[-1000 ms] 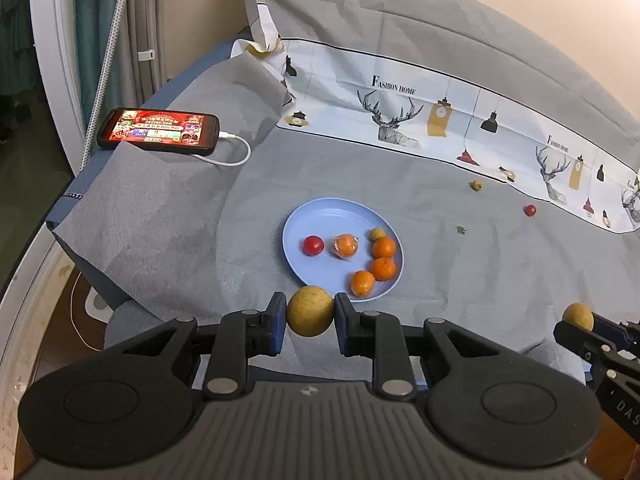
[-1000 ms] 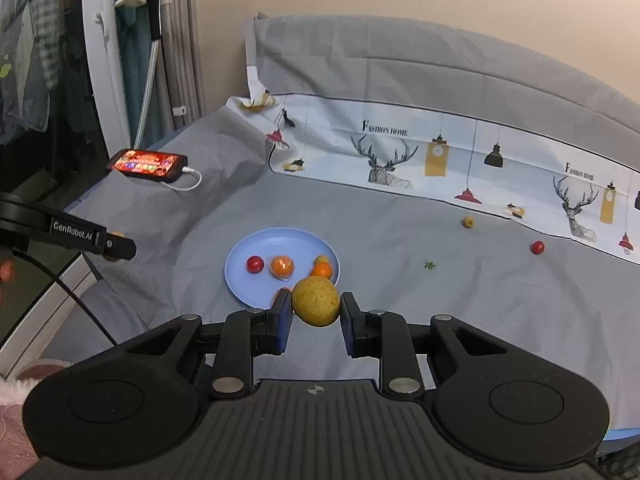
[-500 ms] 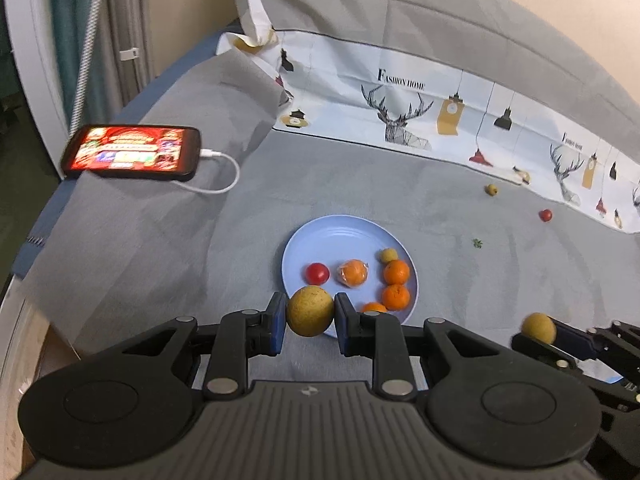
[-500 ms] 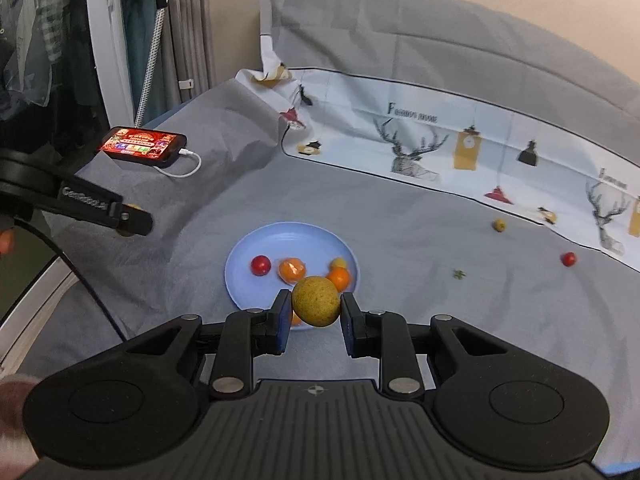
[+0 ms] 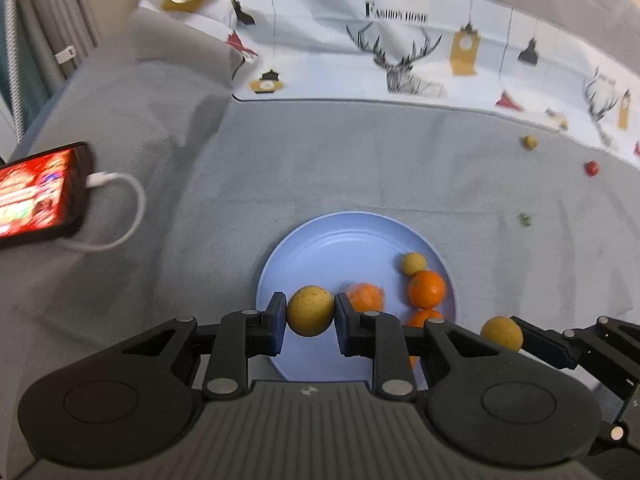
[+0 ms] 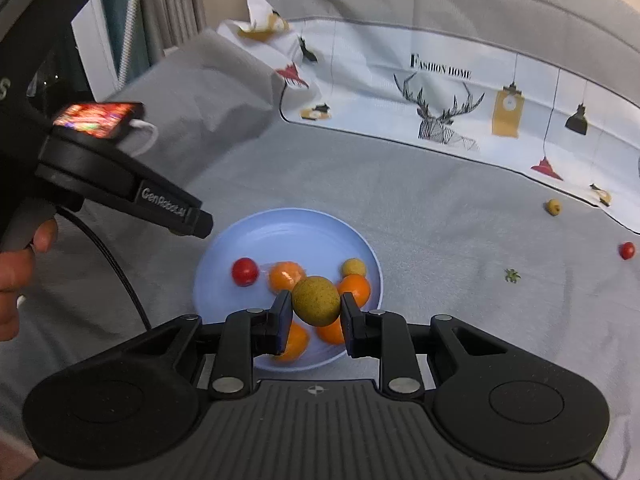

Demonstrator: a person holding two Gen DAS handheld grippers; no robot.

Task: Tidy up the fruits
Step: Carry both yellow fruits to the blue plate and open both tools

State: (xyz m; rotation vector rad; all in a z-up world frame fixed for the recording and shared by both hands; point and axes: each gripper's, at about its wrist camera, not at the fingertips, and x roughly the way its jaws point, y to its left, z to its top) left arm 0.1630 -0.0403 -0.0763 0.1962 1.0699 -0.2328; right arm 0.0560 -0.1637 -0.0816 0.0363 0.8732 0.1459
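A light blue plate (image 5: 340,236) (image 6: 280,228) lies on the grey cloth and holds several oranges (image 5: 426,289) (image 6: 285,276), a small yellow fruit (image 5: 413,263) (image 6: 353,267) and a red fruit (image 6: 245,271). My left gripper (image 5: 310,317) is shut on a speckled yellow fruit (image 5: 310,316) over the plate's near left edge. My right gripper (image 6: 316,301) is shut on a second yellow fruit (image 6: 316,301) (image 5: 501,333) above the plate's near side. The left gripper's fingers (image 6: 176,212) reach in from the left in the right wrist view.
Loose on the cloth to the right lie a small yellow fruit (image 5: 530,141) (image 6: 554,207), a red fruit (image 5: 591,168) (image 6: 627,250) and a green stem bit (image 6: 512,275). A lit phone (image 5: 36,194) with a white cable lies at left. A printed white sheet (image 5: 420,48) covers the back.
Both grippers have come down and forward toward the plate with their yellow fruits still held. The plate now looks much larger, and the right gripper's fruit sits closer beside the left one.
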